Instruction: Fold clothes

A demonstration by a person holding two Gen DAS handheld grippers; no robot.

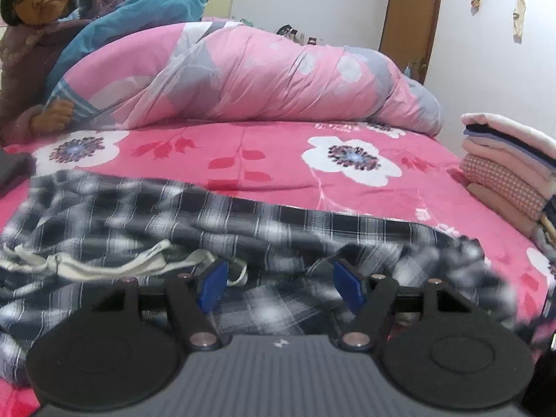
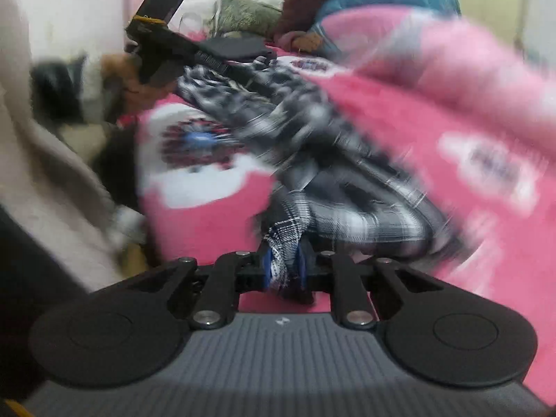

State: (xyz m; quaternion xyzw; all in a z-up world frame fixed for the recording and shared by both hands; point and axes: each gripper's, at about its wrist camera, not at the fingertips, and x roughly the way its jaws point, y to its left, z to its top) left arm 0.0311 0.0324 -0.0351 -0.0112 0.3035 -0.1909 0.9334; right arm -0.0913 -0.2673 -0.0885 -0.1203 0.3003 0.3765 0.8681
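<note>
A black-and-white plaid garment (image 1: 215,222) with a white drawstring (image 1: 104,264) lies spread across the pink floral bed. My left gripper (image 1: 280,283) is open, its blue pads (image 1: 212,286) wide apart just above the garment's near edge, nothing between them. In the right wrist view, which is motion-blurred, my right gripper (image 2: 285,266) is shut on a bunched end of the plaid garment (image 2: 312,160). The other gripper (image 2: 194,52) shows at the far end of the garment.
A pink floral duvet (image 1: 271,80) is heaped along the back of the bed (image 1: 278,170). A stack of folded clothes (image 1: 507,166) stands at the right edge. A person (image 1: 38,52) leans on the bed at the far left, one hand on the duvet. A door is behind.
</note>
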